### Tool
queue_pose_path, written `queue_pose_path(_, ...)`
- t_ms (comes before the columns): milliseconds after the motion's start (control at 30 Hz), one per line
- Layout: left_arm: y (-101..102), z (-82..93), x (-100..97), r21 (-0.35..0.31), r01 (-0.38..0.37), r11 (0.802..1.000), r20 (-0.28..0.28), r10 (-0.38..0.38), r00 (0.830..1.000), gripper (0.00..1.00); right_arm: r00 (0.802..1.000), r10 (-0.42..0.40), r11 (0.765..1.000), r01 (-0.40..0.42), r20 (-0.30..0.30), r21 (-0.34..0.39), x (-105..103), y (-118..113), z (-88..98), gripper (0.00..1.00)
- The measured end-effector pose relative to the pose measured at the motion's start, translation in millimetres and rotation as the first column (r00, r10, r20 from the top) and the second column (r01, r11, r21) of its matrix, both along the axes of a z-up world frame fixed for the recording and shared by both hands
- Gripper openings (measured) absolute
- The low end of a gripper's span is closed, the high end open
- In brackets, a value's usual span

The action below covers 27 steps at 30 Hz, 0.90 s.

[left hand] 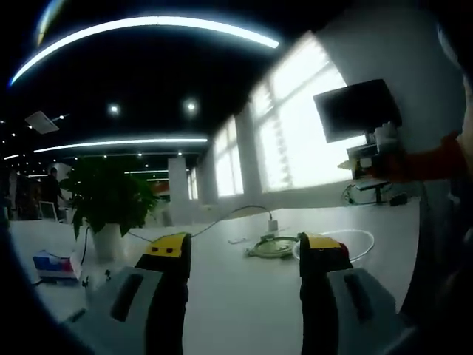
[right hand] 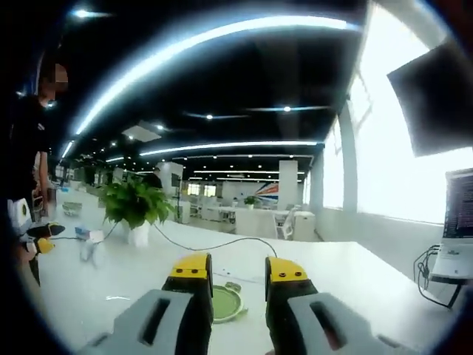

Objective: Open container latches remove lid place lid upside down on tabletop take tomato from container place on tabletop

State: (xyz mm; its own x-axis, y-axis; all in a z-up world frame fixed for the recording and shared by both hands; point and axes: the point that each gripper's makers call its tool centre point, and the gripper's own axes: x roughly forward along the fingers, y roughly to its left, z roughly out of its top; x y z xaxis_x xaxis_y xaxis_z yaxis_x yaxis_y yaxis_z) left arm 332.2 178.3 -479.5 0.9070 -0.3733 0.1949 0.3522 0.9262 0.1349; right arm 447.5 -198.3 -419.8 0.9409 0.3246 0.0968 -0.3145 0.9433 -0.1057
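A round, flat green container (left hand: pixel 272 246) lies on the white tabletop (left hand: pixel 244 310), a short way beyond my left gripper (left hand: pixel 245 251). That gripper is open with nothing between its yellow-tipped jaws. In the right gripper view the same green container (right hand: pixel 225 303) sits low on the table (right hand: pixel 332 274), just past the gap of my right gripper (right hand: pixel 238 270). The right gripper is also open and holds nothing. Its lid looks closed, and what it holds is hidden.
A potted plant (left hand: pixel 107 200) (right hand: pixel 137 203) stands on the table with a cable running from it. A white cable loop (left hand: pixel 355 240) lies by the container. A small blue box (left hand: pixel 50 262) sits at the left. A laptop (right hand: pixel 458 222) is at the right, and a person (right hand: pixel 29 148) at the left.
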Motion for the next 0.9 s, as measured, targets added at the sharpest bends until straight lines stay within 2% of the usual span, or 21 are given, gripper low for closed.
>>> queue_pose_path(100,3,-2.4,1.2,-0.008,-0.009,1.0,-0.003,0.009,1.0,0.52,1.0,-0.009,1.0,0.009,-0.003,0.025,-7,-14,-4.6,0.26)
queue_pose_path(333,15,-6.7,1.9,-0.032,-0.041,0.999,-0.009,0.041,0.999,0.52,0.998,-0.061,0.998,0.062,-0.022,0.026,-31,-42,-25.0,0.27)
queue_pose_path(567,27,-14.4,0.5,-0.058,-0.077,0.995,-0.019,0.076,0.997,0.52,0.995,-0.095,0.995,0.095,-0.037,0.023,-58,-59,-54.0,0.28)
queue_pose_path(900,41,-31.8,-4.5,-0.082,-0.133,0.988,-0.049,0.129,0.99,0.53,0.982,-0.161,0.982,0.169,-0.096,0.081,-83,-84,-102.2,0.32)
